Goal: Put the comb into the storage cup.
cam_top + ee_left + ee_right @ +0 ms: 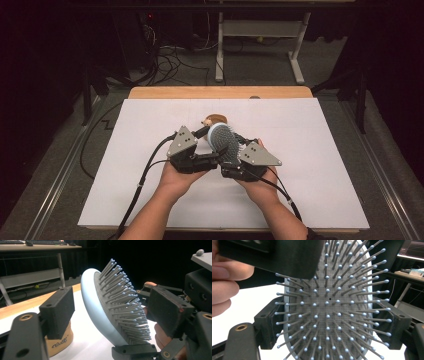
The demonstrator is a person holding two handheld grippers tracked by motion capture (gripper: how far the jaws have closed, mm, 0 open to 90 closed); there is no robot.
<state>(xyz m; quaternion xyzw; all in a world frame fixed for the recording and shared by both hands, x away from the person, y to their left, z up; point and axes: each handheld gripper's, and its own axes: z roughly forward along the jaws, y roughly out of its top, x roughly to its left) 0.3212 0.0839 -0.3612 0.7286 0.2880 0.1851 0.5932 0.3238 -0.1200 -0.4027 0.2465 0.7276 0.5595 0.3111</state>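
1. Clamping the pale-blue paddle hairbrush [329, 315] by its two edges, the right gripper [231, 159] holds it above the white worktop [310, 150].
2. Bristles face the left gripper [107, 312], whose jaws stand apart on either side of the brush head, one behind its back, one before the bristles, neither pressing.
3. Just behind rests a small wooden piece [60, 341].

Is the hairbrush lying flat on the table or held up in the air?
Held up. The hairbrush stands tilted above the white table, its head clamped edge to edge by the right hand-held gripper.
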